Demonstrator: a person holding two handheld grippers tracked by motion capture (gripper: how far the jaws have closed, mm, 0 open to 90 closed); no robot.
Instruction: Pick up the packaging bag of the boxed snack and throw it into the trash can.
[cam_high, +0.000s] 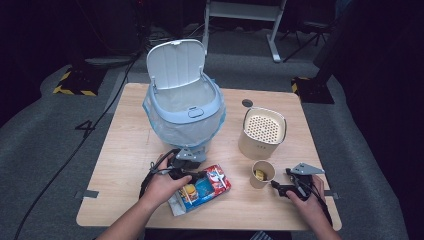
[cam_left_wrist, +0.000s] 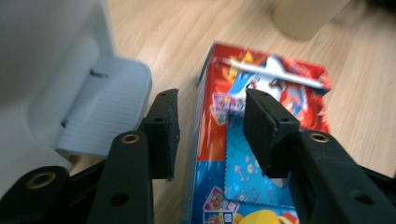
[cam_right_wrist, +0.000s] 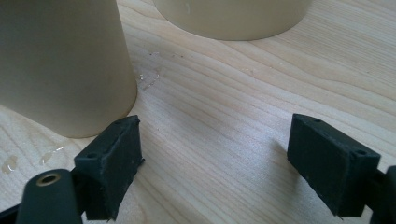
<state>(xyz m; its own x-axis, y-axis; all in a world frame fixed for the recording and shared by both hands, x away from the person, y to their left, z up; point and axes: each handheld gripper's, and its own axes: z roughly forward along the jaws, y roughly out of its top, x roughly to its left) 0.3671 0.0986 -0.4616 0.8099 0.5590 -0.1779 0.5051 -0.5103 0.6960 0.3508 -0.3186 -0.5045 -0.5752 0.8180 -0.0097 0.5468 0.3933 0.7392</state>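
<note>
A red and blue snack packet lies flat on the wooden table near its front edge. My left gripper is low over the packet's left end. In the left gripper view its jaws stand apart astride the packet's long edge, one finger beside it over bare wood, the other over the printed face, and neither pad presses on it. My right gripper rests open on the table just right of a paper cup; the cup stands left of its jaws with bare wood between them.
A grey pedal bin with its lid up and a bag liner stands mid-table, its foot pedal close beside my left jaw. A beige round container with a perforated top stands behind the cup, which holds something yellow.
</note>
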